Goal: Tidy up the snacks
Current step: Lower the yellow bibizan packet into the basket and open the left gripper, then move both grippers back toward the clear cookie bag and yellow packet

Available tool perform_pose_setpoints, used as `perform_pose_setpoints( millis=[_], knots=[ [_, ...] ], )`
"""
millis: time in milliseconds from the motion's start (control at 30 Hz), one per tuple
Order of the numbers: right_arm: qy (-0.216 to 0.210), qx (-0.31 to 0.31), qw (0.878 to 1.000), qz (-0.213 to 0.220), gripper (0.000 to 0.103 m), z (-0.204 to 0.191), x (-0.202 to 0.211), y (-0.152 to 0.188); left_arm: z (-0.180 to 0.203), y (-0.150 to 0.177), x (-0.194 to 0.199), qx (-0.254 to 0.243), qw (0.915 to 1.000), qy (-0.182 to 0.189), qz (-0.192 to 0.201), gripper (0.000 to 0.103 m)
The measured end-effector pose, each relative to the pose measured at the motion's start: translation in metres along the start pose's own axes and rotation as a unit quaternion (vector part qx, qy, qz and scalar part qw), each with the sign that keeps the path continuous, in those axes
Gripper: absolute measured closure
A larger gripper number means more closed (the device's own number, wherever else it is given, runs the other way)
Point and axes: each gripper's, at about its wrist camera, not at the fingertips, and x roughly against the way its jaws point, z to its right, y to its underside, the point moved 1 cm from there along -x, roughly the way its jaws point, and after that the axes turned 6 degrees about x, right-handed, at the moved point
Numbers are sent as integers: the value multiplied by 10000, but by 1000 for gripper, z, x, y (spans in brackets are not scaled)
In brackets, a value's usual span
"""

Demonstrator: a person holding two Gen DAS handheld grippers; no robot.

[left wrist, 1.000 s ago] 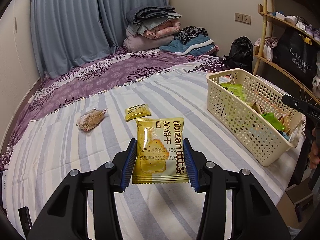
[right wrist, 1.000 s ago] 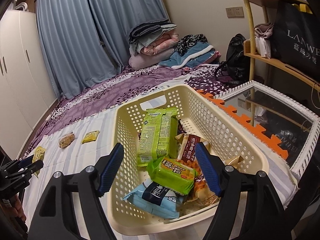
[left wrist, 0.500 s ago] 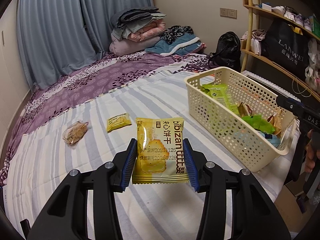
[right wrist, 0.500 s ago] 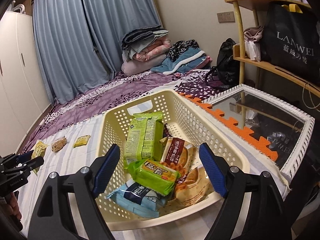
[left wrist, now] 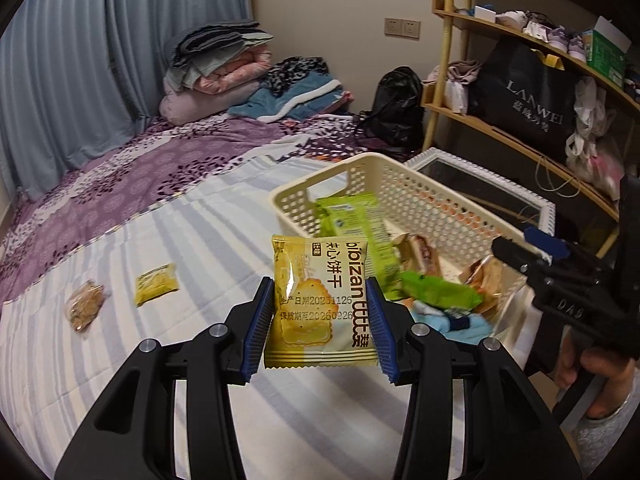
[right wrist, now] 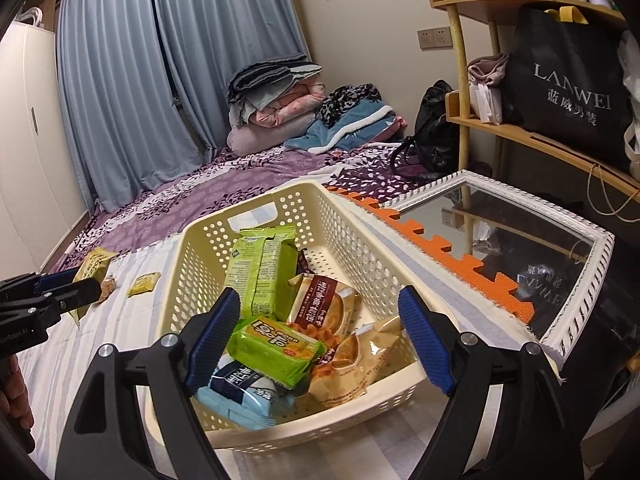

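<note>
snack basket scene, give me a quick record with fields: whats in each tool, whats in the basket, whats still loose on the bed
left tool: shut on the yellow biscuit packet, held upright short of the basket
right tool: open, nothing gripped, over the basket's near end
basket: cream, perforated, on the striped sheet
in basket: tall green packet, small green packet, light blue packet, brown packet, clear bag of golden snacks
loose on bed: small yellow packet, clear wrapped snack

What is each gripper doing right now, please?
Left gripper: shut on the yellow foil biscuit packet.
Right gripper: open, holding nothing.
</note>
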Motion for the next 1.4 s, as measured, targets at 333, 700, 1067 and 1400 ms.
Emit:
perform_pose_setpoints(
  millis=[333,700,1067,1400],
  knots=[
    [412,-10,9991,19,19,13,2,-1,45,-15,-26,-212,9985,494,-129,56],
    [753,-7,9971,106,18,25,6,-8,60,-18,-36,-176,9970,737,-150,5],
    [719,112,9973,85,14,13,3,-11,42,-15,-38,-74,9986,471,-225,5],
    [691,222,9973,73,13,2,2,-17,30,-14,-34,-29,9992,337,-218,4]
  ],
)
